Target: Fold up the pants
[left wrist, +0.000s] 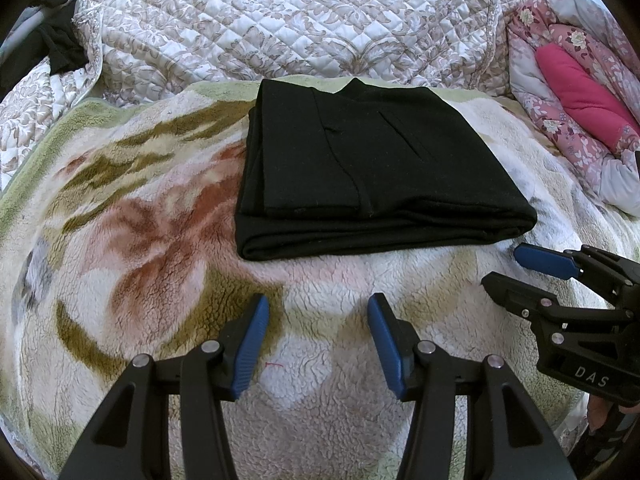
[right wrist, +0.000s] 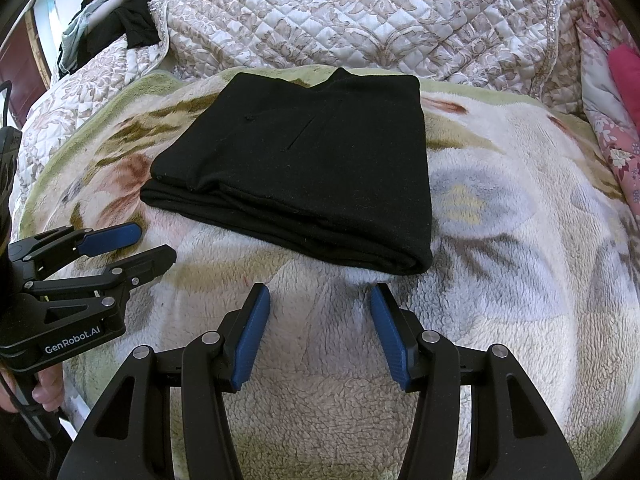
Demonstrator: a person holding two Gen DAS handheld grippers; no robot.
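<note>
**Folded pants on the bed, both grippers parted and empty**

Along the bottom edge of the left wrist view, the left gripper (left wrist: 316, 312) shows its blue-padded jaws standing apart with only fleece between them, gripping nothing. At the bottom of the right wrist view the right gripper (right wrist: 320, 300) stands the same way, jaws spread and empty. Each gripper also shows in the other's view: the right one at the right edge of the left wrist view, the left one at the left edge of the right wrist view, where part of a hand (right wrist: 46, 390) wraps its handle.

Under both lies a fleece blanket (left wrist: 140, 240) with a rust and olive flower print, spread over the bed. Just beyond the jaws, in the middle of each frame, the black pants (left wrist: 372, 168) lie folded into a flat, layered rectangle on the blanket, touched by neither gripper.

Farther back, across the top of the frame, is a quilted beige bedspread (left wrist: 280, 20). At the upper right sits a bundled pink floral quilt (left wrist: 576, 92); at the upper left, dark clothing (right wrist: 128, 24) hangs.
</note>
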